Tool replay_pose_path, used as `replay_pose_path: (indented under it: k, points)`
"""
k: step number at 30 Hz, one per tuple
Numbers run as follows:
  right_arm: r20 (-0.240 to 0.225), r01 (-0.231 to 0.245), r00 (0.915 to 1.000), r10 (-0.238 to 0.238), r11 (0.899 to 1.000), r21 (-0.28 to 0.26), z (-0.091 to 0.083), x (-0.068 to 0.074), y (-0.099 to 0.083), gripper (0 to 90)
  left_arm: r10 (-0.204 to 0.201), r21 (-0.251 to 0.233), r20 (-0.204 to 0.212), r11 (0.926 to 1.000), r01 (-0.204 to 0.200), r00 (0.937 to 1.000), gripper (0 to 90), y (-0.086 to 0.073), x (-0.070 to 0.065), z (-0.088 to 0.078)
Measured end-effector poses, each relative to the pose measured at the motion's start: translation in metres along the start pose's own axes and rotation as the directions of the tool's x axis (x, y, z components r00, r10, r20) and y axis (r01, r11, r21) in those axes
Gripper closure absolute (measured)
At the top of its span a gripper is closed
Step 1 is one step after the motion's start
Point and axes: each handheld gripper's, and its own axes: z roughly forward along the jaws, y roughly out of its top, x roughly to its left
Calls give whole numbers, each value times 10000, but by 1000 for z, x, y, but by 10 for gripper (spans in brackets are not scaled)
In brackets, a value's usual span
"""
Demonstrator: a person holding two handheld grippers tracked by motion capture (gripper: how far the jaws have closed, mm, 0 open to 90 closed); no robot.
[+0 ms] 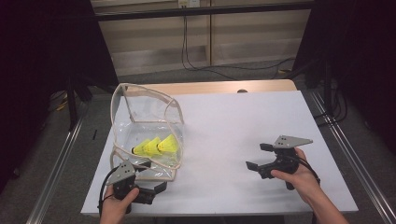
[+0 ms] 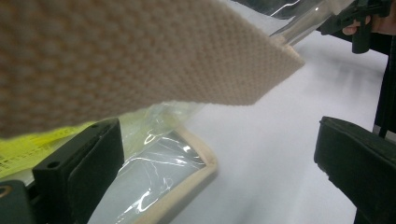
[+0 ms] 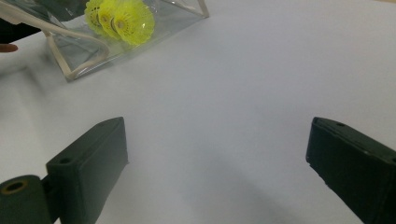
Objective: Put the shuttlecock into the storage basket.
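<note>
Looking left to right on my feed: my left gripper (image 1: pixel 148 176) sits at the near edge of the clear plastic pouch (image 1: pixel 140 135), jaws spread wide with a beige woven strap (image 2: pixel 140 56) hanging just over them and nothing pinched. Three yellow shuttlecocks (image 1: pixel 156 145) lie inside that pouch on the white table (image 1: pixel 233 121). My right gripper (image 1: pixel 259 156) is well apart on the right, jaws wide, holding nothing.

I note both hands bare, no sleeves on the forearms. Left gripper (image 1: pixel 152 179): black body, grey three-cornered plate on top, black cable looping off its side. Right gripper (image 1: pixel 258 156): same black build and grey plate. In the gripper views I see blocky matt-black jaws with small screw holes, a brass-coloured ring at one base.
</note>
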Motion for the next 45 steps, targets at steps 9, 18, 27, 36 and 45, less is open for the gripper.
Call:
replay_pose_path:
  k: [9, 18, 27, 36, 45]
  points:
    - [85, -30, 10000, 30, 10000, -6, -4, -2, -6, 55, 15, -2, -19, 10000, -15, 10000, 16, 0, 0, 0]
    - [161, -154, 9998, 155, 9999, -13, -7, -4, -13, 55, 38, 10, -23, 10000, -38, 10000, 15, 0, 0, 0]
    - [248, -134, 9996, 136, 9998, -122, -10, -5, -16, 55, 41, 19, -16, 10000, -41, 10000, 16, 0, 0, 0]
    - [214, -140, 9997, 143, 9998, -145, -11, -6, -20, 55, 46, 25, -16, 10000, -46, 10000, 15, 0, 0, 0]
    - [208, -115, 9997, 119, 9998, -170, -13, -7, -22, 54, 47, 28, -25, 10000, -47, 10000, 15, 0, 0, 0]
